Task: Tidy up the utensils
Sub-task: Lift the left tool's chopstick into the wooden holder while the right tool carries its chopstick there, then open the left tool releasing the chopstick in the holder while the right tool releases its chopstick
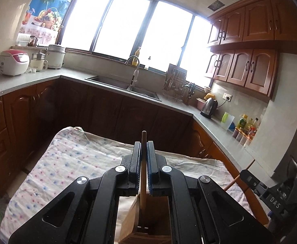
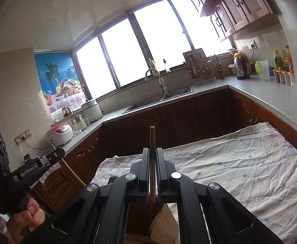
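My left gripper (image 1: 144,144) is shut on the thin wooden handle of a utensil (image 1: 143,168). The handle runs down into a wooden utensil holder (image 1: 148,231) right under the jaws. My right gripper (image 2: 152,150) is shut on a second wooden handle (image 2: 152,140), which also reaches down into the holder (image 2: 137,219). A flat wooden spatula blade (image 2: 162,223) shows at the holder; I cannot tell whose handle it belongs to. Each gripper appears in the other's view: the right gripper (image 1: 242,172) at the right edge, and the left gripper (image 2: 61,151) with a hand (image 2: 26,217) at the left.
The holder stands at the near end of a table under a flowered cloth (image 1: 71,162). Behind is an L-shaped counter with a sink (image 1: 126,85), dish rack (image 1: 174,83), kettle (image 1: 209,105), bottles (image 1: 247,126) and rice cookers (image 1: 14,62).
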Action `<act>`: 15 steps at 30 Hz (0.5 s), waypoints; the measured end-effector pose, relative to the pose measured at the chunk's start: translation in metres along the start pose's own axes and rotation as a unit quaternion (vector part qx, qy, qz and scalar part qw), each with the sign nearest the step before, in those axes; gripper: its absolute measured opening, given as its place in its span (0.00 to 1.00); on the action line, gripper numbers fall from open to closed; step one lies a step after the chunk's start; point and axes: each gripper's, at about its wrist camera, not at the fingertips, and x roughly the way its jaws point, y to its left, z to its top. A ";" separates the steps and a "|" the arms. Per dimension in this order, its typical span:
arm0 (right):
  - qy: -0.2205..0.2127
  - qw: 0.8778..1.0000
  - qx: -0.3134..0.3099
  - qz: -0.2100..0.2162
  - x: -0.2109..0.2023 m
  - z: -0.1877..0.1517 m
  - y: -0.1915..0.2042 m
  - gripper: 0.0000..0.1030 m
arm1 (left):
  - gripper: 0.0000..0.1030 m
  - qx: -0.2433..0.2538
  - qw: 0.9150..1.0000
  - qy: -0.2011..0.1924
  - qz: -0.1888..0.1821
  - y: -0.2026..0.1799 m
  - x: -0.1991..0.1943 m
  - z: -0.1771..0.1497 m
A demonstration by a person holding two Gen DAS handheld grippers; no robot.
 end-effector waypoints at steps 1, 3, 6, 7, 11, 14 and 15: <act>0.004 1.000 0.002 -0.001 0.003 -0.003 -0.001 0.05 | 0.04 0.000 1.000 0.004 0.001 0.001 0.003 -0.004; 0.011 1.000 0.006 -0.002 0.007 -0.008 -0.004 0.06 | 0.05 -0.003 1.000 0.008 0.006 0.005 0.008 -0.011; 0.005 1.000 0.004 -0.005 0.003 -0.009 -0.005 0.06 | 0.06 -0.007 1.000 0.012 0.007 0.009 0.009 -0.014; 0.007 1.000 0.006 -0.004 0.002 -0.009 -0.007 0.06 | 0.06 -0.007 1.000 0.012 0.006 0.009 0.009 -0.013; 0.017 1.000 0.011 -0.009 0.005 -0.007 -0.010 0.06 | 0.06 -0.004 1.000 0.017 0.006 0.007 0.009 -0.011; 0.021 1.000 0.016 -0.009 0.006 -0.008 -0.011 0.06 | 0.06 -0.003 1.000 0.020 0.008 0.007 0.010 -0.010; 0.021 1.000 0.016 -0.009 0.006 -0.008 -0.011 0.06 | 0.06 -0.003 1.000 0.021 0.008 0.007 0.010 -0.009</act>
